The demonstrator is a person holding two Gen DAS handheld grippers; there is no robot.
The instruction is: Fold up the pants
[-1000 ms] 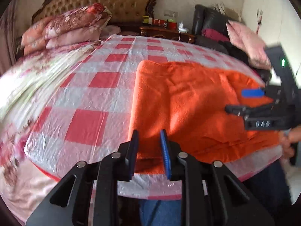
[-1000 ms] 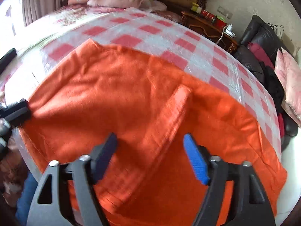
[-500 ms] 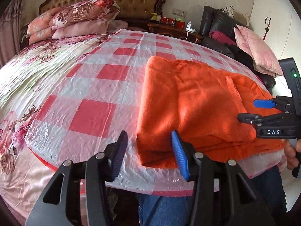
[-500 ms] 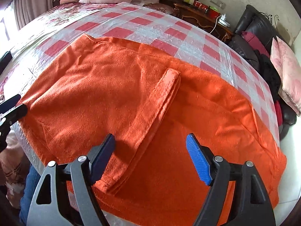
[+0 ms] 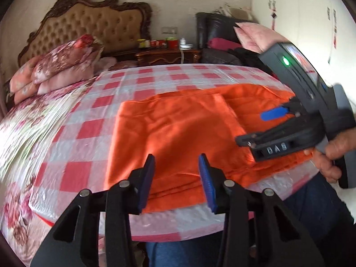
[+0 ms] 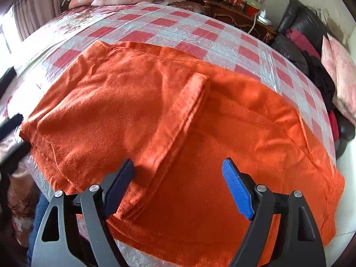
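Pants (image 6: 155, 115) of orange fleece-like cloth lie flat on the near part of a bed (image 5: 73, 115) covered in a red-and-white checked plastic sheet (image 5: 142, 84), one portion already turned over the rest so that a hemmed edge runs as a ridge down the middle of the garment. The near edge sits at the sheet's near rim. The fold looks partly done — a first lengthwise turn is made, and a crosswise fold is what seems left. The left hand-held gripper (image 5: 176, 178) hovers at the near left corner of the cloth; its jaws have just been closing from a wider gap, yet they stand apart with orange showing between them, and no pad presses on the fabric. The right hand-held gripper (image 6: 178, 189) hangs over the near middle with jaws spread wide, holding nothing. The next move probably calls for each gripper to pinch an edge through every layer, so the stacked cloth lifts together and does not slide on the slick sheet. On the right gripper's body, seen from the left wrist, raised letters read "DAS", and a green light glows. Beyond stand a tufted headboard (image 5: 89, 29), folded floral quilts (image 5: 60, 66) and a bedside cabinet (image 5: 169, 55) with tins — their labels too small to read.
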